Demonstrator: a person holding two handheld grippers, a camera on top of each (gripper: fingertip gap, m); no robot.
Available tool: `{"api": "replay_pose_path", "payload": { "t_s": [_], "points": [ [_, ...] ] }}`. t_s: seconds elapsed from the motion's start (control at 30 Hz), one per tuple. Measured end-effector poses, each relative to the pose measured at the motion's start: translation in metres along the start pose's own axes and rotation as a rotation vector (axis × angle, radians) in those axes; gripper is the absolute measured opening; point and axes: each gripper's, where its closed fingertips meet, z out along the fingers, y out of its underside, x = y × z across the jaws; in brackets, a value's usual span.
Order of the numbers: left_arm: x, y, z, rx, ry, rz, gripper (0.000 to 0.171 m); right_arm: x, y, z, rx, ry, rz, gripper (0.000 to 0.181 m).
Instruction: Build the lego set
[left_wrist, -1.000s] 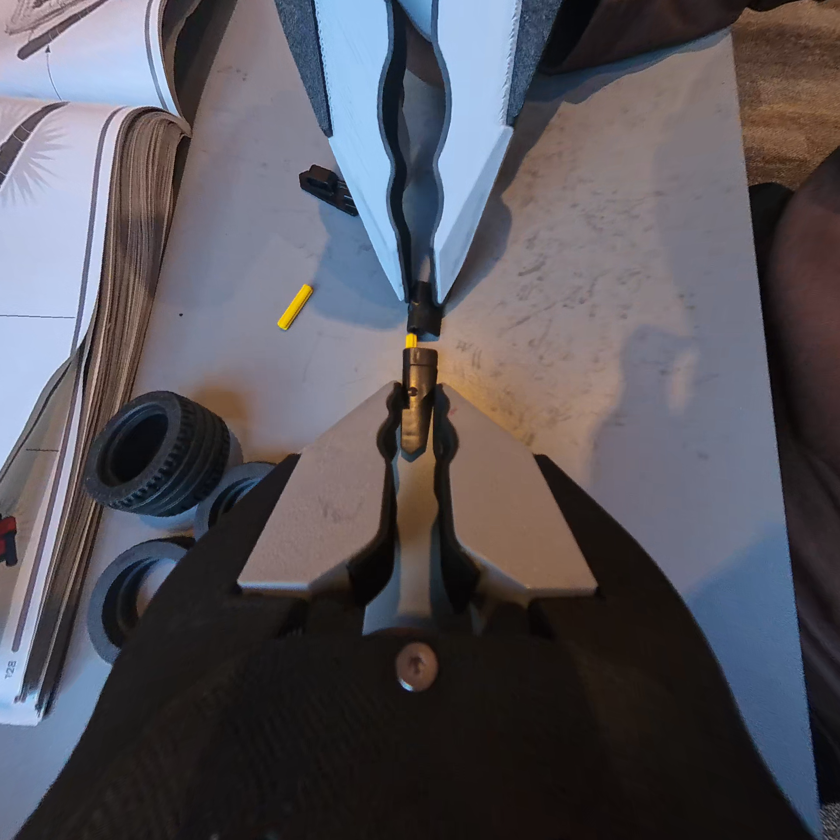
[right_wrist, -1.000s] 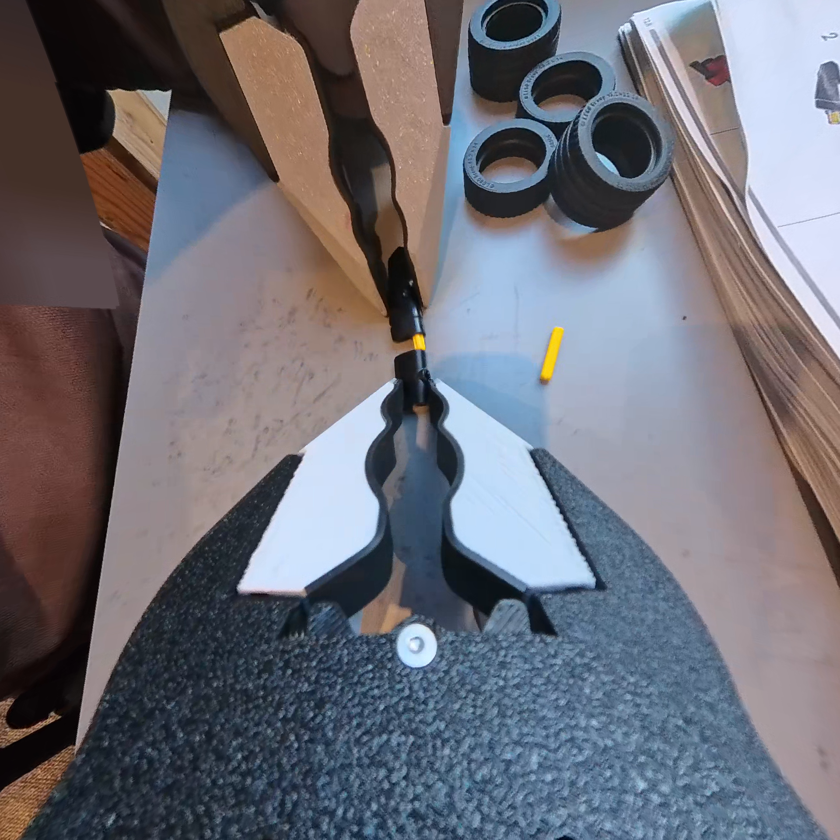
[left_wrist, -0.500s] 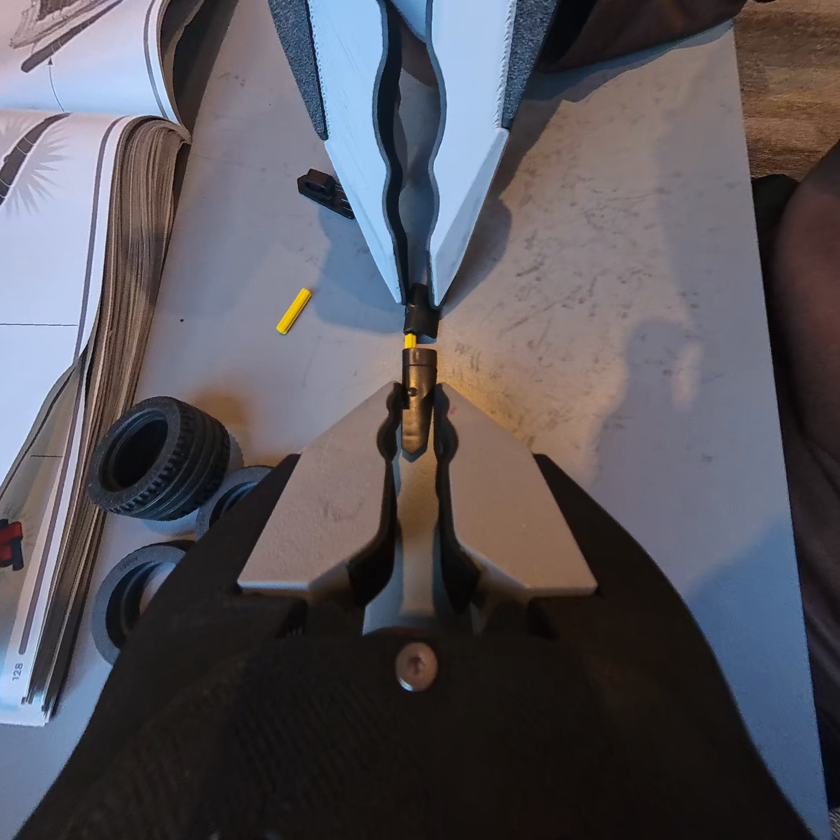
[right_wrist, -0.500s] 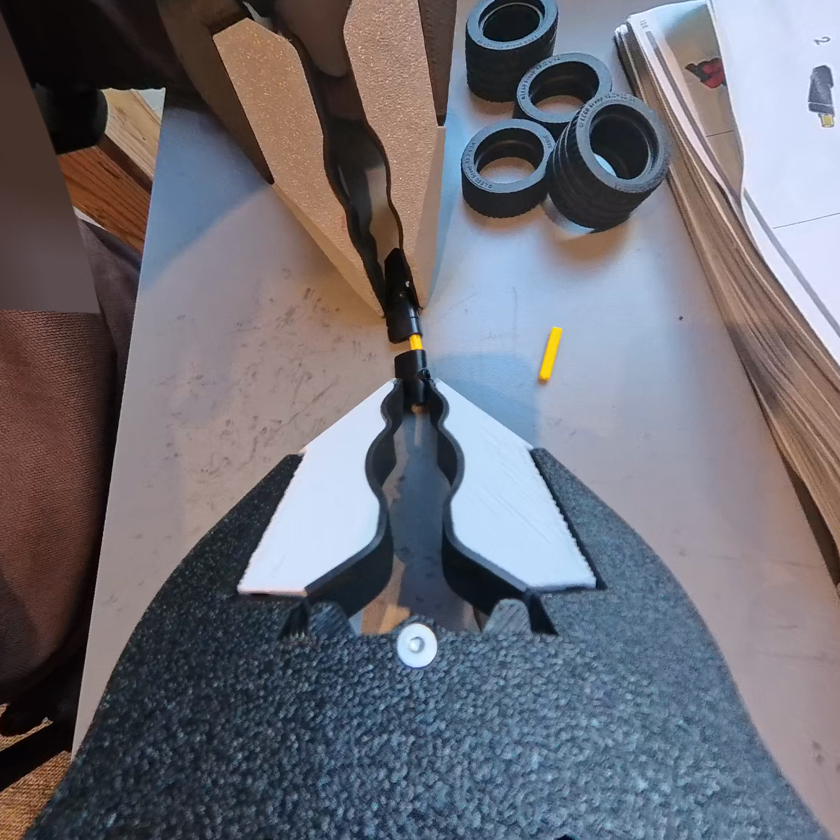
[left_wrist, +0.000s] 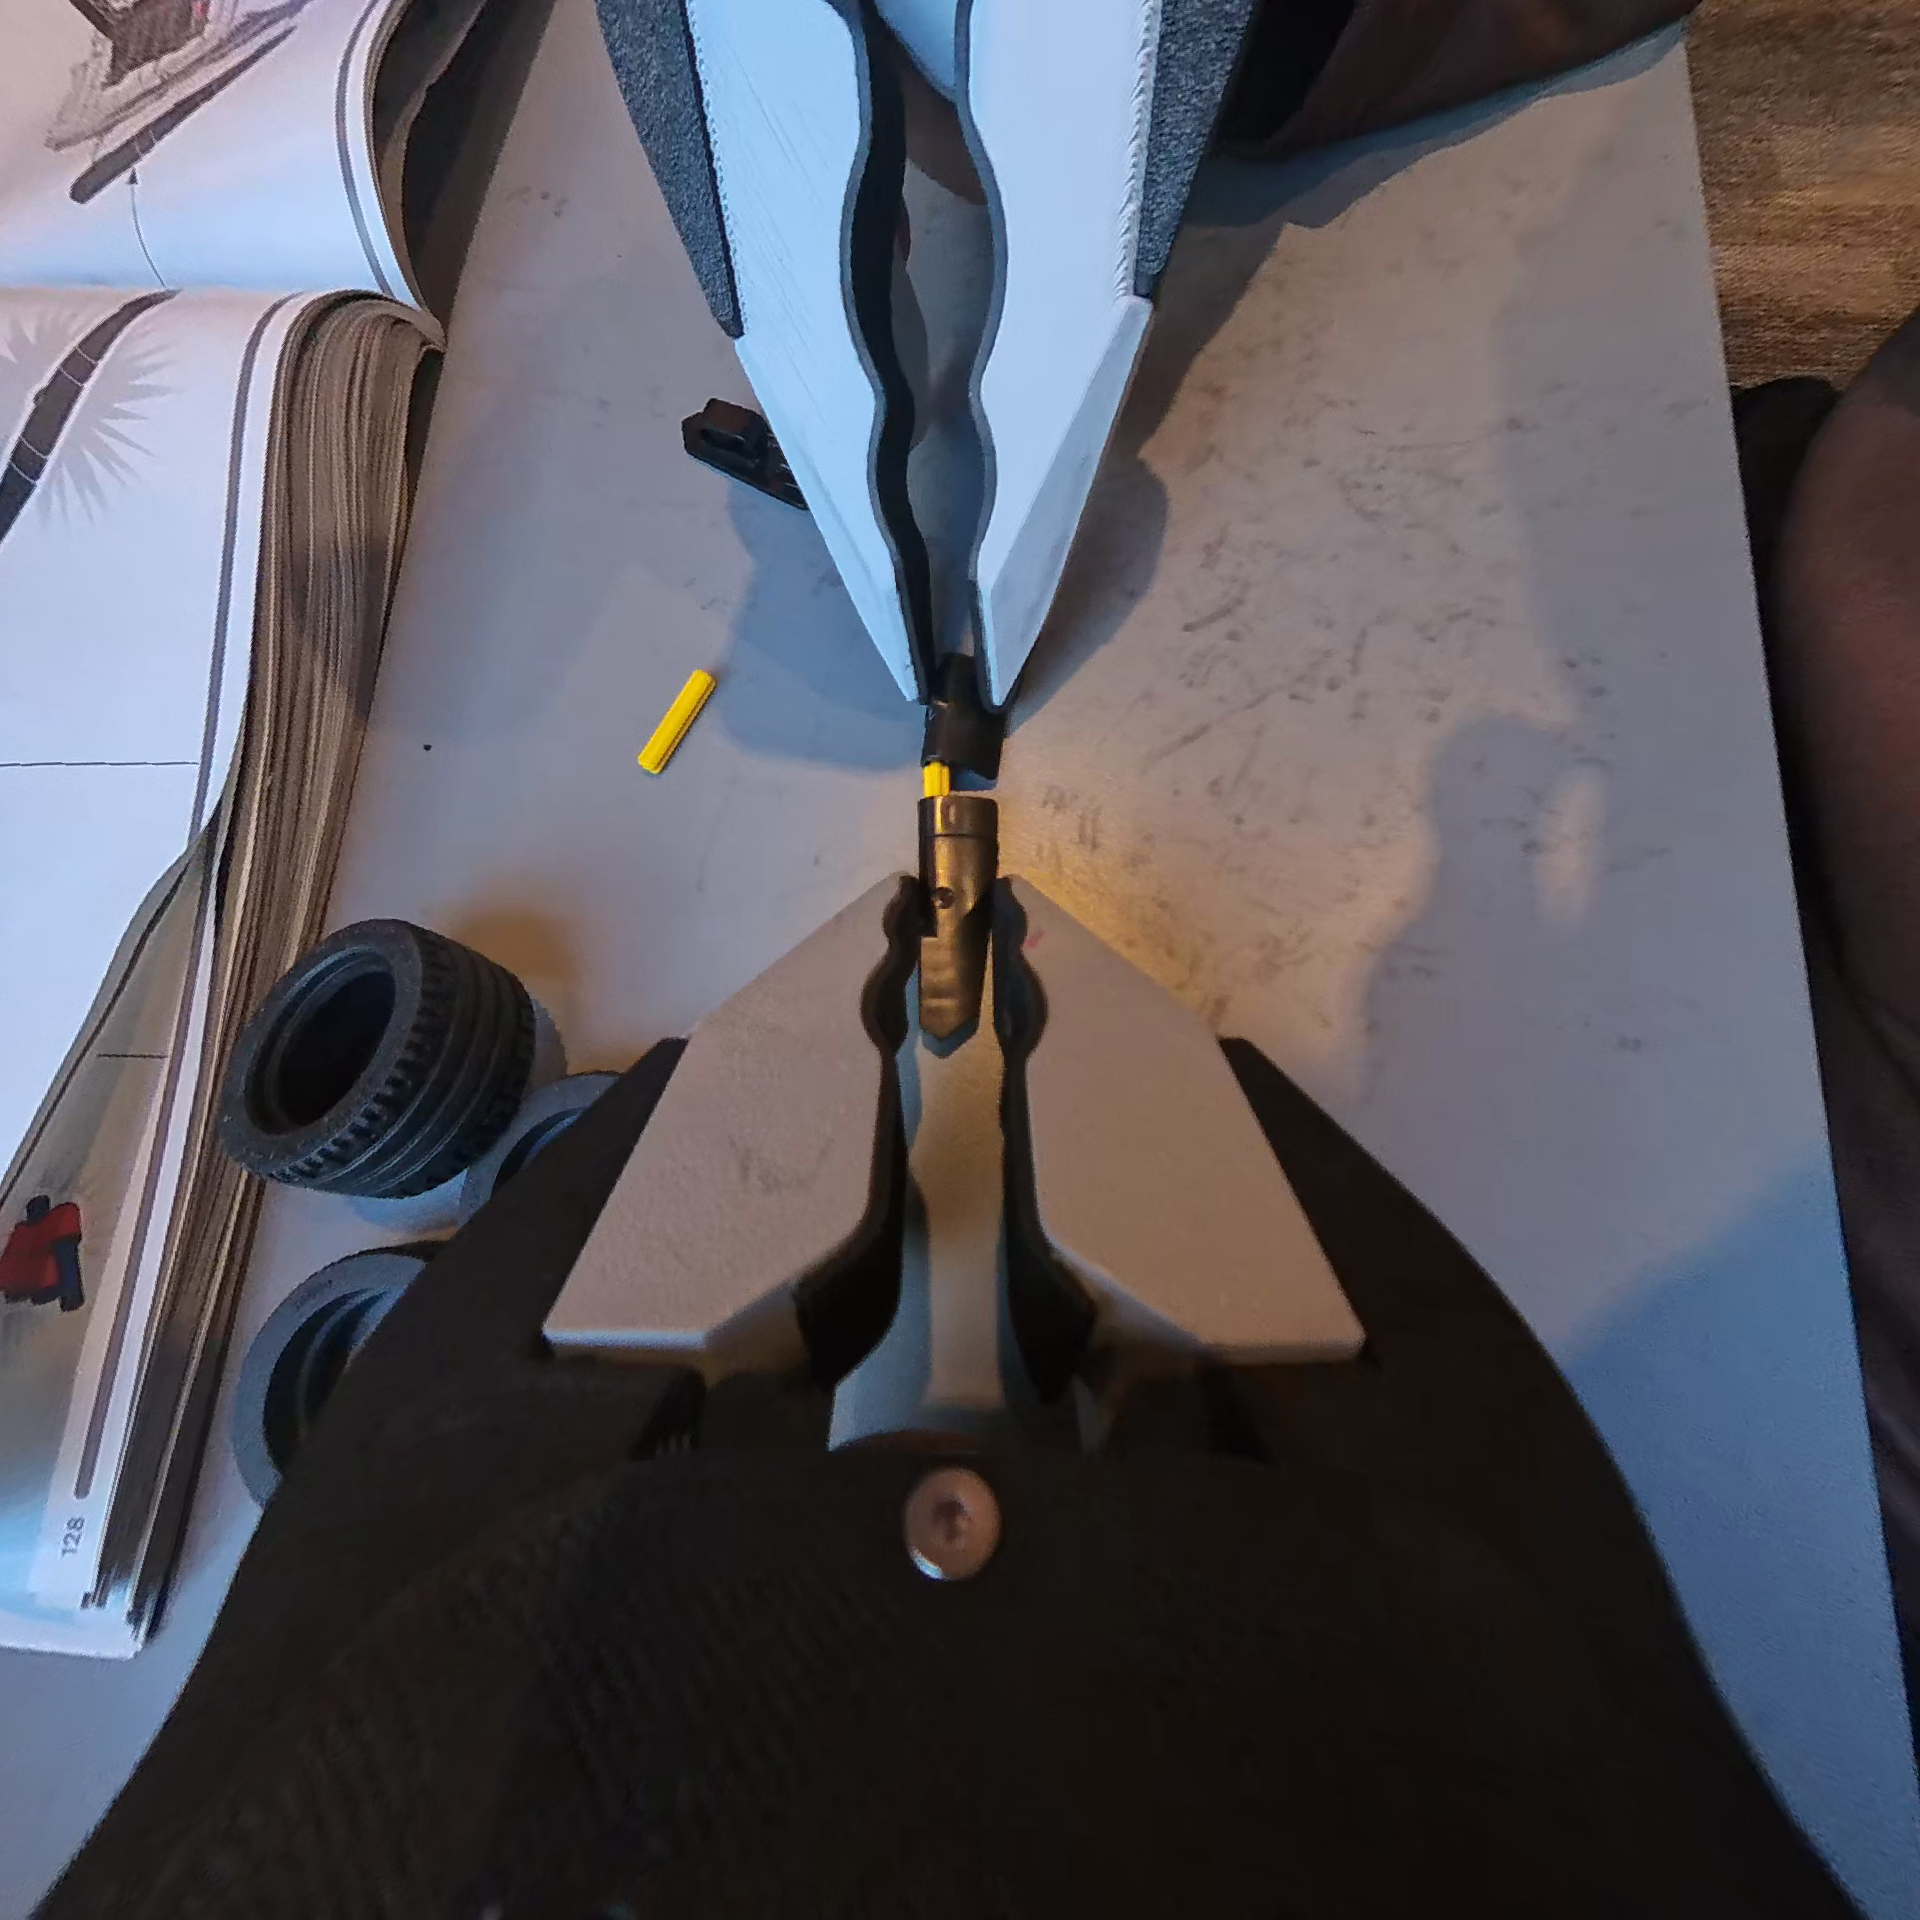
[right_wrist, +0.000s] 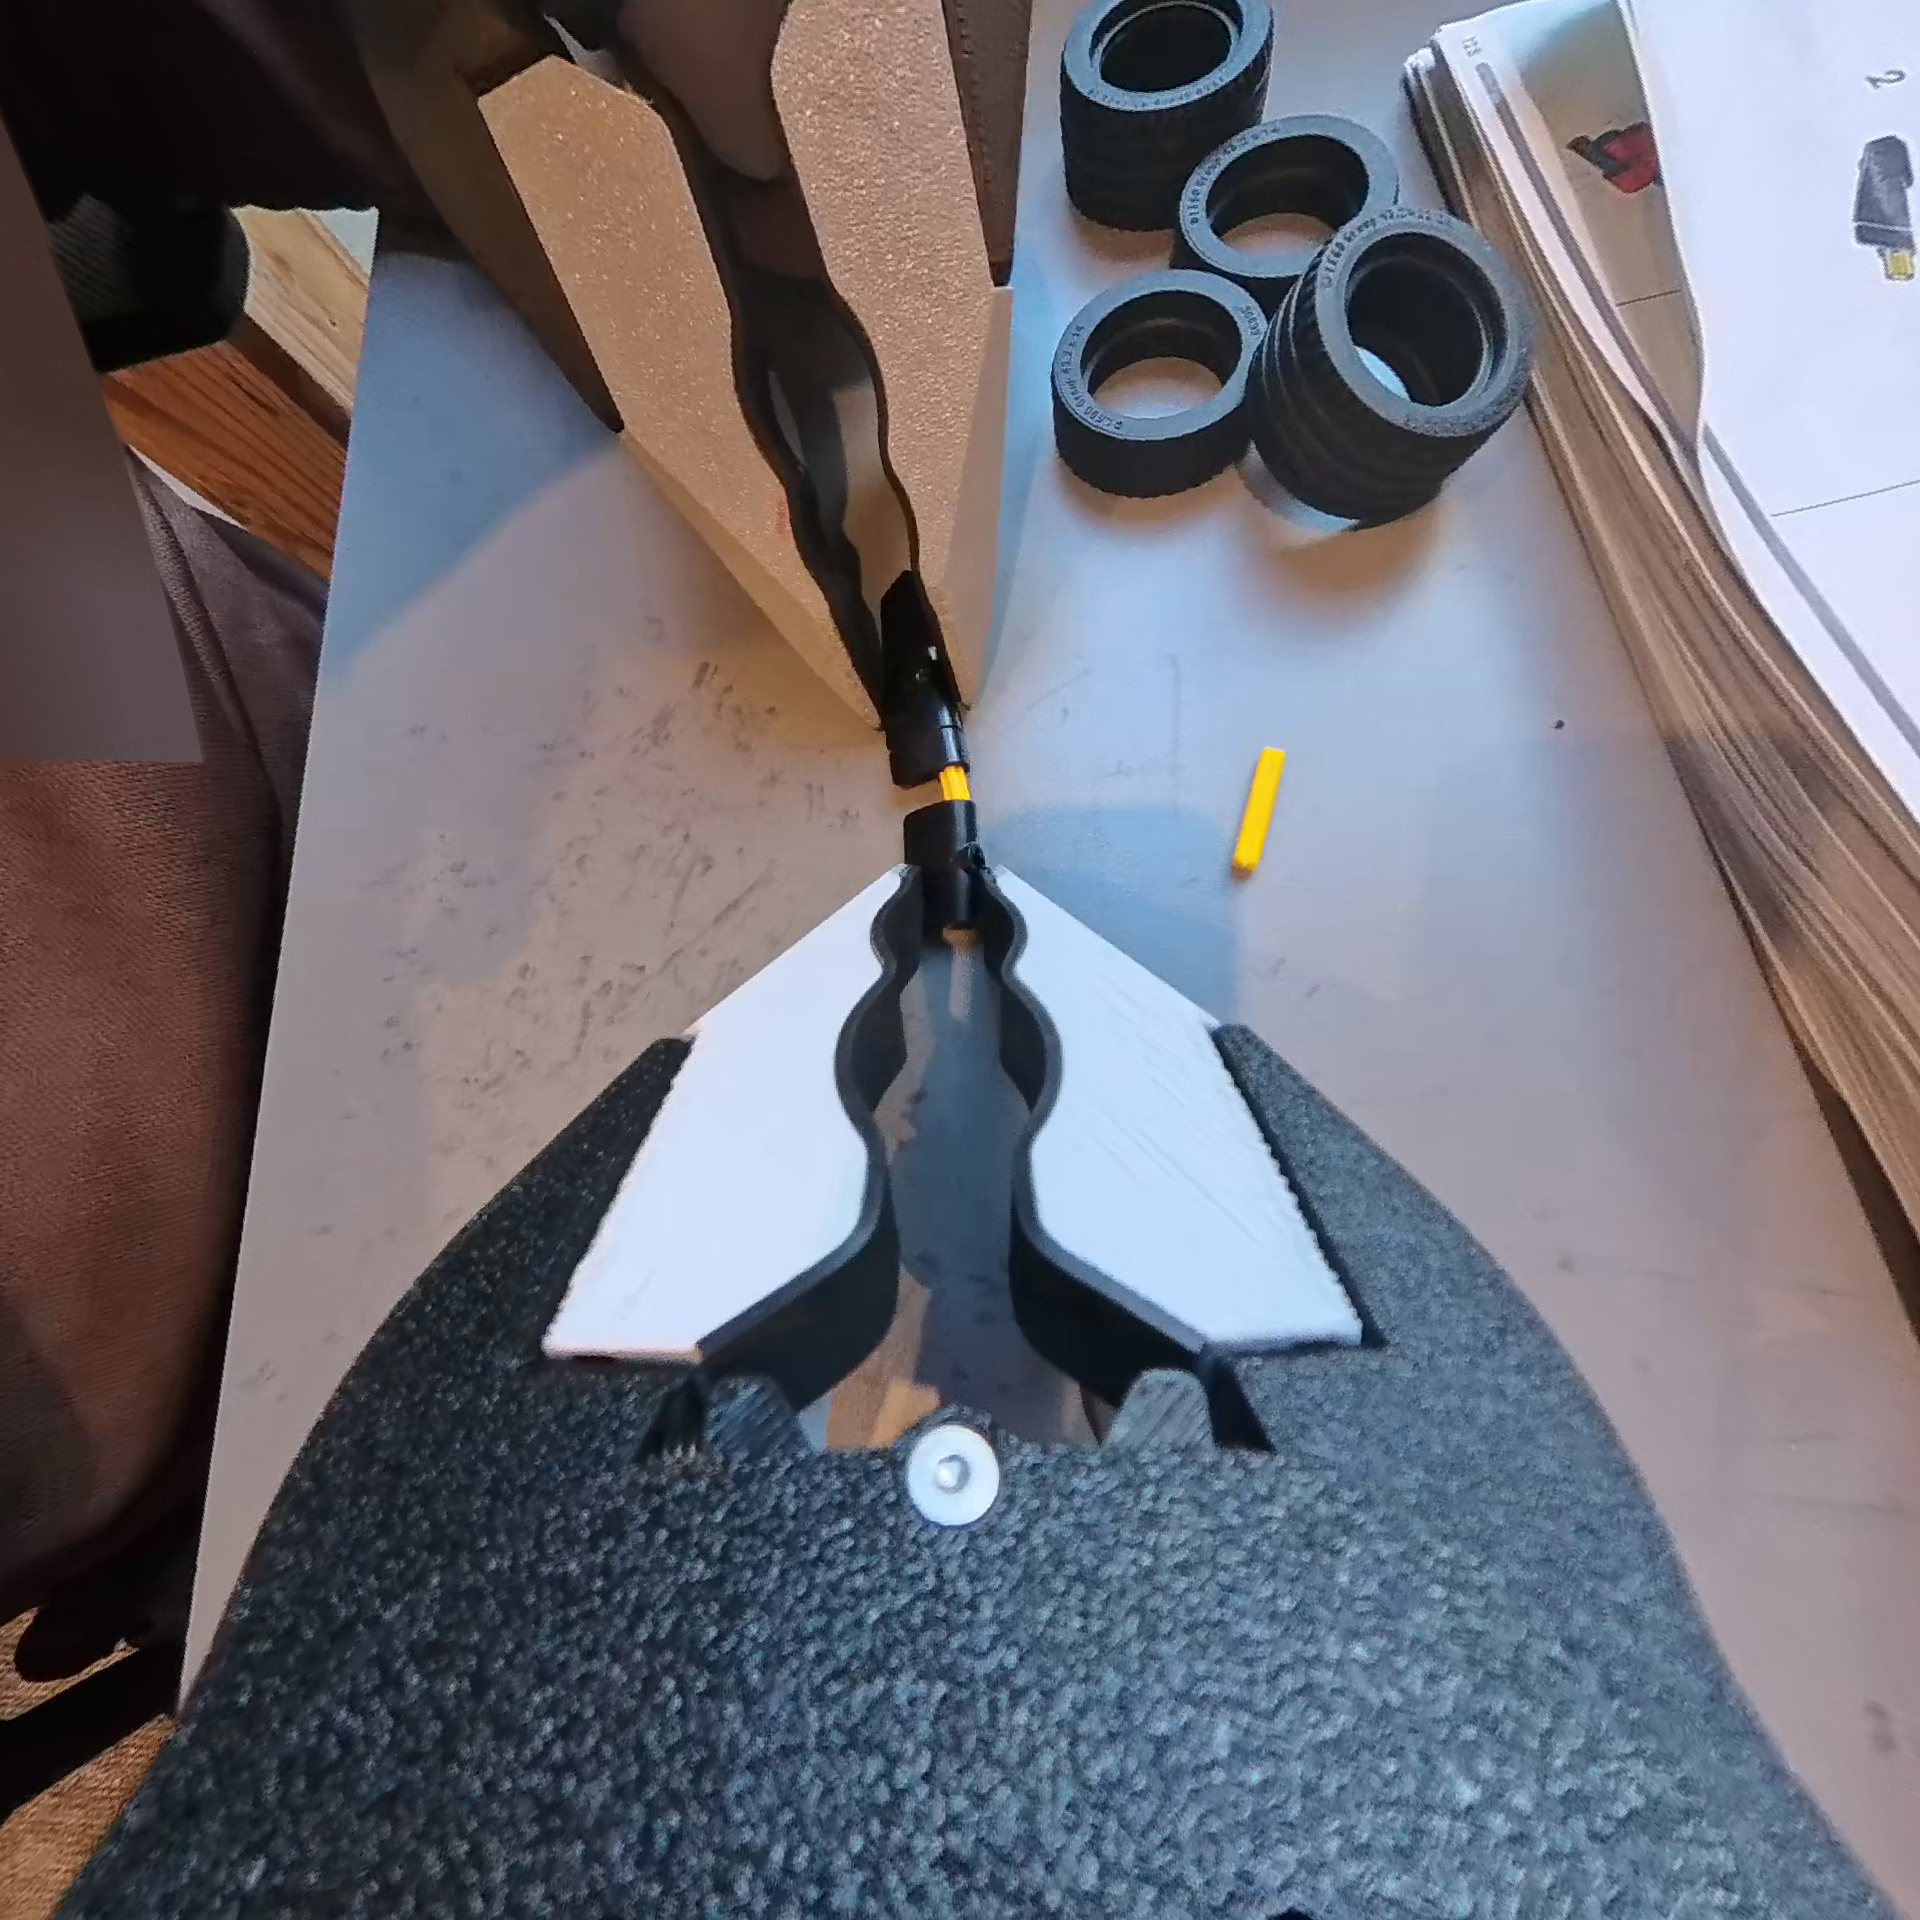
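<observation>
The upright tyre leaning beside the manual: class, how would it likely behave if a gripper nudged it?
The upright tyre stands on its tread, so a nudge would probably roll it or tip it flat. It looks rubbery and hollow, so likely light, grippy and a little squashy. Its neighbours, the flat tyres, may block its roll.

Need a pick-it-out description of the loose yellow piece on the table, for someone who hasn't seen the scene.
Start at the thick open instruction book along one edge of the grey table. Between the book and the two gripper tips meeting mid-table, a short yellow stick lies flat on its own, past the cluster of black tyres. It is the only loose yellow piece; the other yellow bit sits between the gripped black parts.
</observation>
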Motion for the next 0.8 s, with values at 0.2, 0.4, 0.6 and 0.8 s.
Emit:
{"api": "replay_pose_path", "payload": {
  "t_s": [0.2, 0.4, 0.6, 0.8],
  "points": [
    [0.0006, 0.0004, -0.0004, -0.002, -0.002, 0.037, 0.011, -0.0006, -0.0006, 0.0007, -0.004, -0.007, -0.002, 0.009],
    [0.0021, 0.0018, -0.0019, -0.027, 0.012, 0.070, 0.010, -0.0022, -0.0013, 0.0018, -0.014, -0.016, -0.012, 0.009],
    [0.0041, 0.0023, -0.0030, -0.046, 0.009, 0.123, 0.010, -0.0046, -0.0018, 0.0027, -0.038, -0.026, -0.023, 0.008],
    [0.0078, 0.0029, -0.0034, -0.061, 0.038, 0.127, 0.010, -0.0083, -0.0024, 0.0039, -0.058, -0.050, -0.025, 0.008]
  ]
}}
